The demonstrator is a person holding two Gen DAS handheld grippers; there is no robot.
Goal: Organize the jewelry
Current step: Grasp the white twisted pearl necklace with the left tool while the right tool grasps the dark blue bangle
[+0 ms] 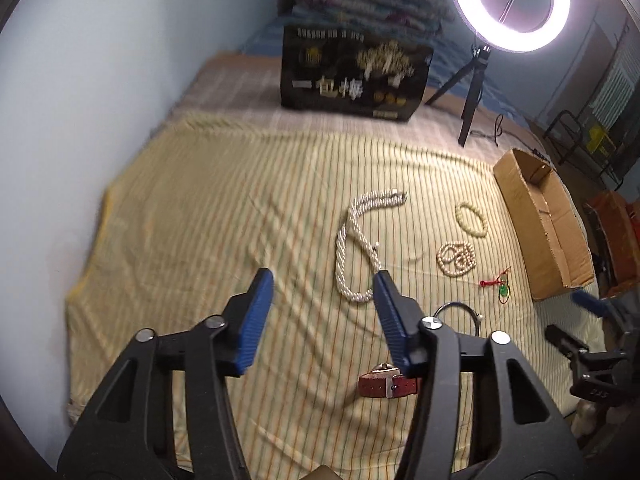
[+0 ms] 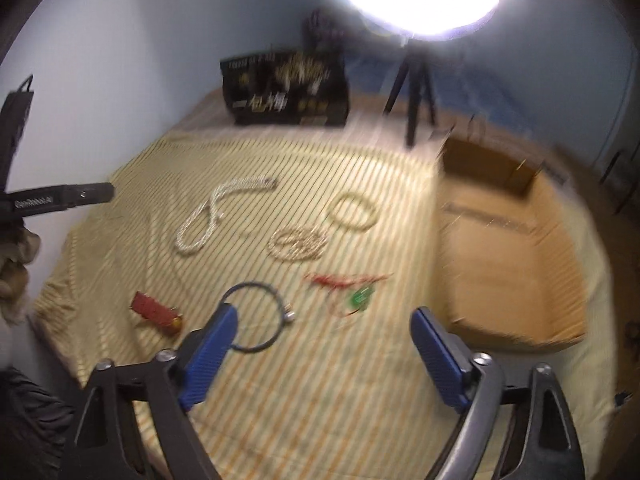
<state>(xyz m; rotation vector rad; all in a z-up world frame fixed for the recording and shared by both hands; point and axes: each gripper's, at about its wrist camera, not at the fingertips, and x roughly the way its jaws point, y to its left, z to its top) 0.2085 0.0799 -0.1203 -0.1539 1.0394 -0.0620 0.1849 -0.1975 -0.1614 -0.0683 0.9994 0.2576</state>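
A yellow striped sheet (image 1: 224, 200) covers the bed, with an open cardboard box (image 1: 540, 220) at its right edge. Beside the box lie a pearl rope necklace (image 1: 352, 236), 2 bead bracelets (image 1: 471, 219), a dark bangle (image 2: 260, 316) and a red strap (image 1: 390, 385). The left gripper (image 1: 322, 284) and right gripper (image 2: 324, 320) hover above them, jaws apart, holding nothing

A lit ring light (image 1: 509, 4) on its tripod (image 1: 468, 96) stands beside a black printed box (image 1: 352, 74).

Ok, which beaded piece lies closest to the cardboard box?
The single-loop pale bead bracelet; the coiled pearl strand and long twisted pearl necklace lie farther away.
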